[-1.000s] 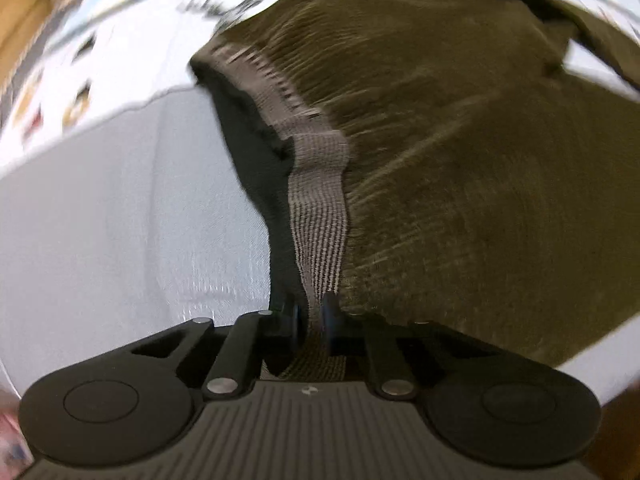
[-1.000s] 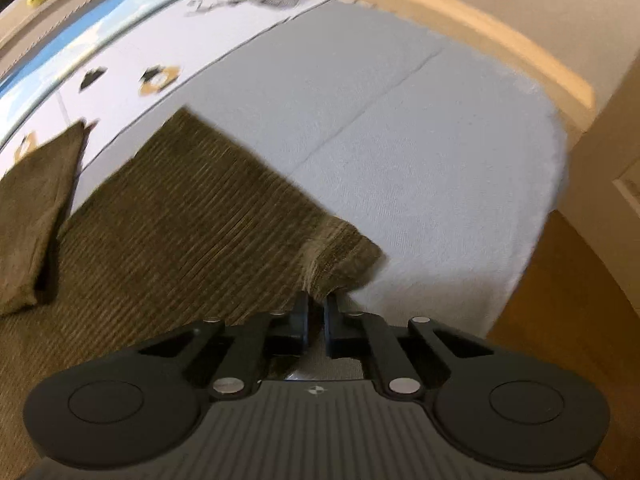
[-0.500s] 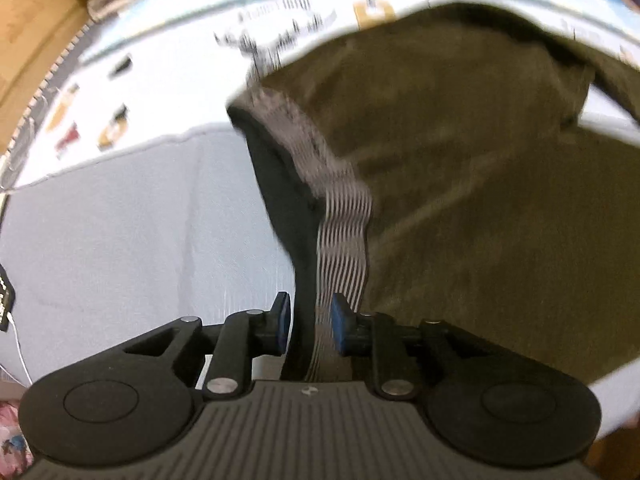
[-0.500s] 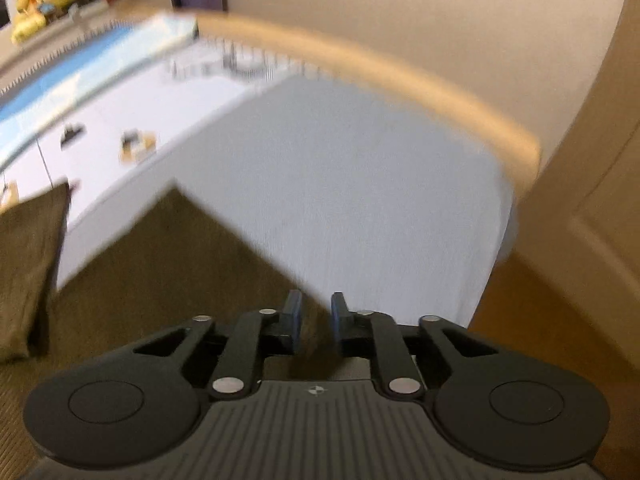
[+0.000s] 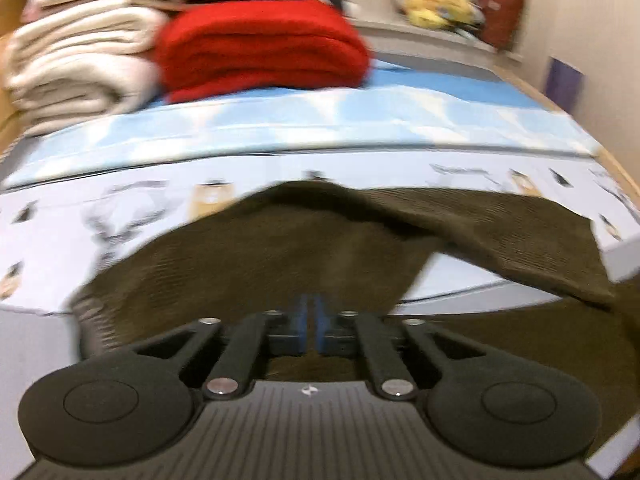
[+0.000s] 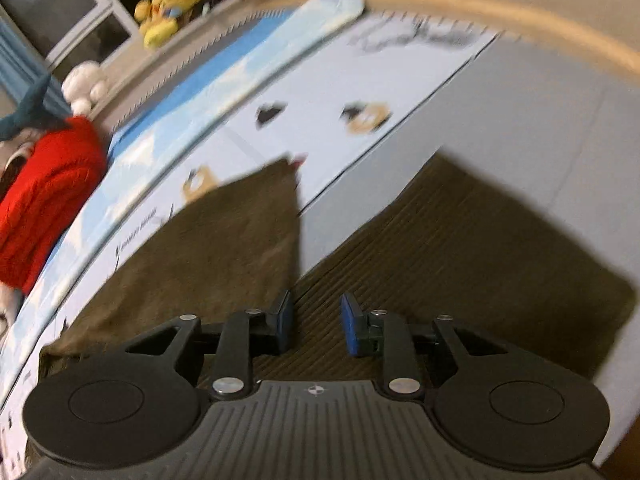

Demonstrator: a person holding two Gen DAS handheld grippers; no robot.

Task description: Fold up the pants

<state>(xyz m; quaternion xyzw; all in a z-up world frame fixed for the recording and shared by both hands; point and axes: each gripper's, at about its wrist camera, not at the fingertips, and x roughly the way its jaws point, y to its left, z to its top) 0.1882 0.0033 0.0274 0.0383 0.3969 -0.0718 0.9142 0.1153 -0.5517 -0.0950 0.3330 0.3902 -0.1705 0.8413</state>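
- Our left gripper (image 5: 311,322) hangs over the pants (image 5: 280,252); its blue pads (image 5: 303,320) are almost together, and we cannot tell whether cloth lies between them.
- Our right gripper (image 6: 316,324) has its pads (image 6: 351,326) well apart, holding nothing, just above the corduroy.
- The pants (image 6: 460,248) lie on the bed (image 6: 540,120), both legs spread away from us, with bare sheet between them.
- The left leg (image 6: 224,232) reaches onto the printed cover (image 6: 320,120).
- A red blanket (image 5: 260,44) and a cream one (image 5: 76,60) are stacked at the far end.
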